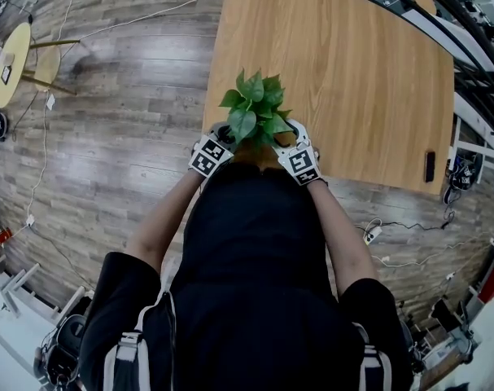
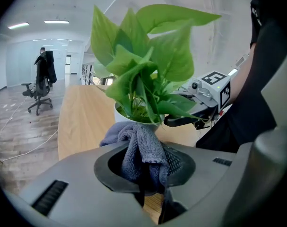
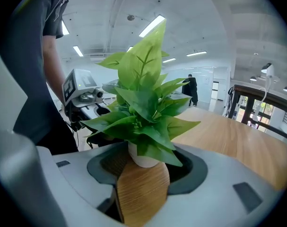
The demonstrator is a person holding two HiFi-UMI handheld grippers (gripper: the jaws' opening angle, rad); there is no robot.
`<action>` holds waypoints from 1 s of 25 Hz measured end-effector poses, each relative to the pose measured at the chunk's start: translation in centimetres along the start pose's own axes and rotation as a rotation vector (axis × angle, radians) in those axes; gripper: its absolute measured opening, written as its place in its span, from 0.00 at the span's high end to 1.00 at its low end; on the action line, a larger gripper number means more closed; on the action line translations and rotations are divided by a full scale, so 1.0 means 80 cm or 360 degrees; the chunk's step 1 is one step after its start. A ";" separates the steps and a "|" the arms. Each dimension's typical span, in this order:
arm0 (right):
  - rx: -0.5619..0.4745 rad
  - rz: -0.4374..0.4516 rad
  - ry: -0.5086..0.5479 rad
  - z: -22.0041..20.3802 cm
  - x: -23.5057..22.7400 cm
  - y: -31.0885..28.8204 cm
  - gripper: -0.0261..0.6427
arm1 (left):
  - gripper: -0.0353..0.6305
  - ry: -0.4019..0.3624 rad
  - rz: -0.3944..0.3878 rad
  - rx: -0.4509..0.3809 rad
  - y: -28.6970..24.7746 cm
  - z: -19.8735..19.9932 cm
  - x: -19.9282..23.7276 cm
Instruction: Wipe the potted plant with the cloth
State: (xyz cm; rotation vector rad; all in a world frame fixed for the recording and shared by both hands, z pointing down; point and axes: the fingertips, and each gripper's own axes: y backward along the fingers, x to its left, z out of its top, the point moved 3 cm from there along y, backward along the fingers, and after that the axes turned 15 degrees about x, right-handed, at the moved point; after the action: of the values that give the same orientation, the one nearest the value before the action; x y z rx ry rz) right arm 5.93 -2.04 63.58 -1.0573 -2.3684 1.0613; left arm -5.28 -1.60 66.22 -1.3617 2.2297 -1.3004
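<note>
**Potted plant at table edge, cloth in hand, wipe not yet begun**

1. Table (image 1: 352,72). Wood top, bare apart from the plant. It is the only support in use.

2. Potted plant (image 1: 255,108). It stands upright at the near edge of the table, toward the near left corner and directly in front of the person. Broad green leaves spread over a small white pot (image 3: 143,157).

3. Right gripper (image 3: 142,183). It is at the plant's right side. Its jaws stand apart, with only tabletop showing through the gap and the pot just ahead of them. No view shows the jaws touching the pot.

4. Left gripper (image 2: 150,183). It is at the plant's left side, with its jaws closed on the cloth.

5. Cloth (image 2: 143,150). Grey and knitted, it is pinched into a bunch. Its loose fold rises just beside the pot rim, under the lowest leaves.

Hazards, as judged:
- The pot sits close to the table edge. A sideways push from the cloth could slide or tip it off toward the person unless the right gripper braces it.
- The leaves look thin, so a bunched cloth dragged across them could crease or tear them.
- The cloth is held by a single fold and could pull free if it snags on a stem.
</note>
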 end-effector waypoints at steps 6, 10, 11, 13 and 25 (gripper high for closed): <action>-0.0001 -0.0004 -0.0016 0.001 0.000 0.001 0.61 | 0.77 0.0007 -0.0038 -0.0024 -0.003 -0.004 -0.016; 0.0016 0.0017 0.0030 -0.003 0.011 0.005 0.61 | 0.77 0.0062 -0.0003 -0.0045 -0.001 -0.003 -0.008; 0.0019 0.0030 0.0056 -0.004 0.017 0.006 0.61 | 0.77 0.0079 0.0011 -0.0051 0.000 -0.004 -0.005; 0.0015 0.0058 0.0105 -0.006 0.027 0.008 0.61 | 0.77 0.0103 0.0037 -0.0064 0.002 -0.005 0.002; 0.0062 -0.0019 0.0149 0.006 0.003 0.000 0.61 | 0.77 0.0140 0.0124 -0.0089 0.005 0.004 0.028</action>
State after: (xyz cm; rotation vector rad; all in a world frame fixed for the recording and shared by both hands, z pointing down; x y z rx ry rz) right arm 5.47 -2.11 63.26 -1.0544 -2.2688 1.0264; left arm -6.55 -3.51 66.27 -1.2449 2.3691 -1.3042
